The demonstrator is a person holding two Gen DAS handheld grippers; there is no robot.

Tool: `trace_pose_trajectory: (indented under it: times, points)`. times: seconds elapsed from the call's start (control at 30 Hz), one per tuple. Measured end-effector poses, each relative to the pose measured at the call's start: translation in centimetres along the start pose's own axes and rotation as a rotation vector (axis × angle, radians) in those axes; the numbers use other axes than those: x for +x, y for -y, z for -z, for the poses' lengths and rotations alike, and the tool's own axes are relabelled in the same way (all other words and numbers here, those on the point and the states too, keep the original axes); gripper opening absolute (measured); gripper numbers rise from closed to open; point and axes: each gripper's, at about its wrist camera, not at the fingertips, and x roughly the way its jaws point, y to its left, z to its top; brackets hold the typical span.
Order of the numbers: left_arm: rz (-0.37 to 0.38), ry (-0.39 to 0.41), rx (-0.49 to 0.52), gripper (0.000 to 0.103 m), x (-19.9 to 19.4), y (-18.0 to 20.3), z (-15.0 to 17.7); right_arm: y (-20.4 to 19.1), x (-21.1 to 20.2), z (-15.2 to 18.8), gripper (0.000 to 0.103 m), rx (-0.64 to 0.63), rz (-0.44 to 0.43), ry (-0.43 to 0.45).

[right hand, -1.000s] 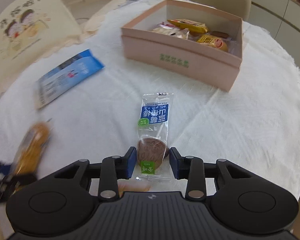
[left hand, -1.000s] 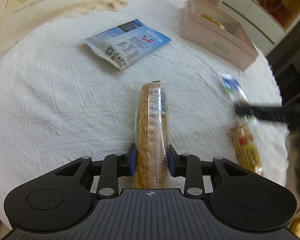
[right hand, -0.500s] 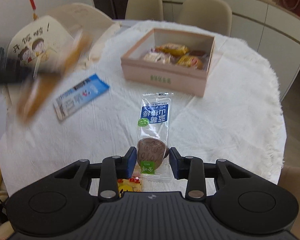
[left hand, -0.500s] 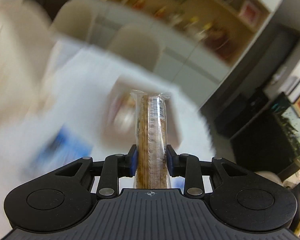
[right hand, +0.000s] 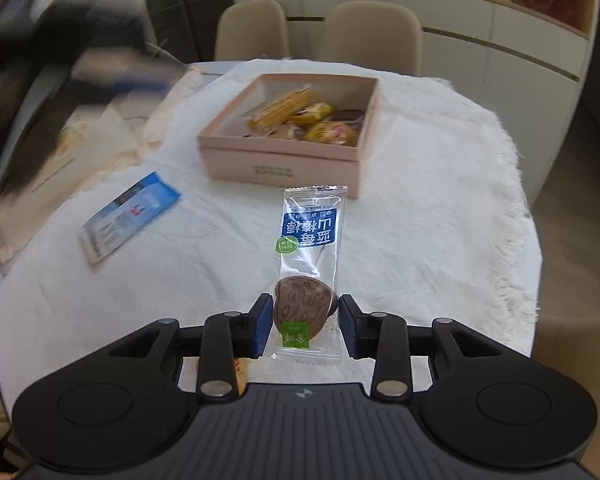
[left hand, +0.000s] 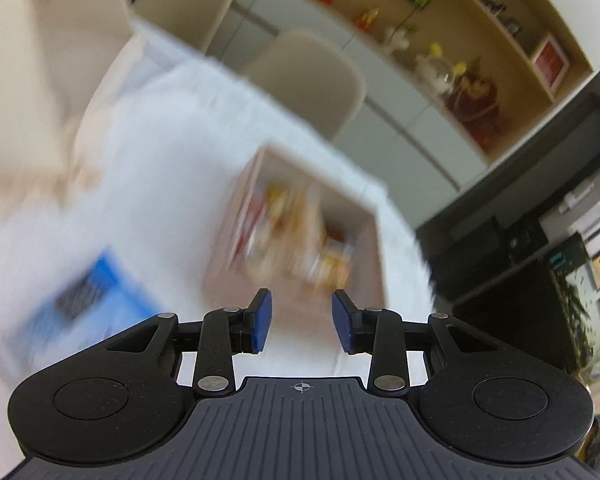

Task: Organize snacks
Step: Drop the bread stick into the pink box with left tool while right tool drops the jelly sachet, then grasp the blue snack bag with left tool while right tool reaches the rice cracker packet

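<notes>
White table (right hand: 440, 184), one pink box (right hand: 284, 160), two chairs (right hand: 374, 36)

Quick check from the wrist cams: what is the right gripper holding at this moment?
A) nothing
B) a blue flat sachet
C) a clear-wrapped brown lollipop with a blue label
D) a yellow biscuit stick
C: the right gripper's pads clamp the clear-wrapped brown lollipop, while the blue sachet lies on the tablecloth.
</notes>
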Motion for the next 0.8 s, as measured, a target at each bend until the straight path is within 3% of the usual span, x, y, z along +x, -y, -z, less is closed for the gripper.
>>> trace_pose_trajectory:
  times: [0.1,0.17,0.23,0.27,0.37,0.47,0.57,0.8]
  points:
    - [-0.006,-0.071,-0.035,0.037,-0.3,-2.3,3.8,-1.0,-0.1,-4.8,0.035,-0.058,0.0,0.063]
    - [0.011,-0.106,-0.061,0.037,-0.4,-3.4,5.8,-1.7,0.3,-10.0,0.036,-0.066,0.023,0.13]
    - [0.019,-0.125,-0.074,0.037,-0.5,-3.9,7.2,-1.7,1.0,-14.5,0.044,-0.023,0.003,0.169]
    - [0.011,-0.13,-0.074,0.037,-0.8,-4.3,7.8,-1.7,1.7,-16.3,0.057,-0.017,-0.008,0.159]
    - [-0.067,-0.152,-0.023,0.037,-1.7,-5.0,9.2,-1.9,3.2,-18.3,0.06,-0.019,0.025,0.142]
    - [-0.124,-0.147,0.01,0.037,-2.5,-6.1,10.0,-1.8,4.4,-16.1,0.06,0.016,-0.019,0.077]
    - [-0.133,-0.12,-0.01,0.037,-3.3,-7.2,10.0,-2.5,6.0,-11.6,0.06,0.029,-0.074,-0.024]
    - [-0.144,-0.071,-0.001,0.037,-4.0,-7.3,8.4,-4.2,6.8,-0.8,0.06,-0.099,-0.056,-0.181]
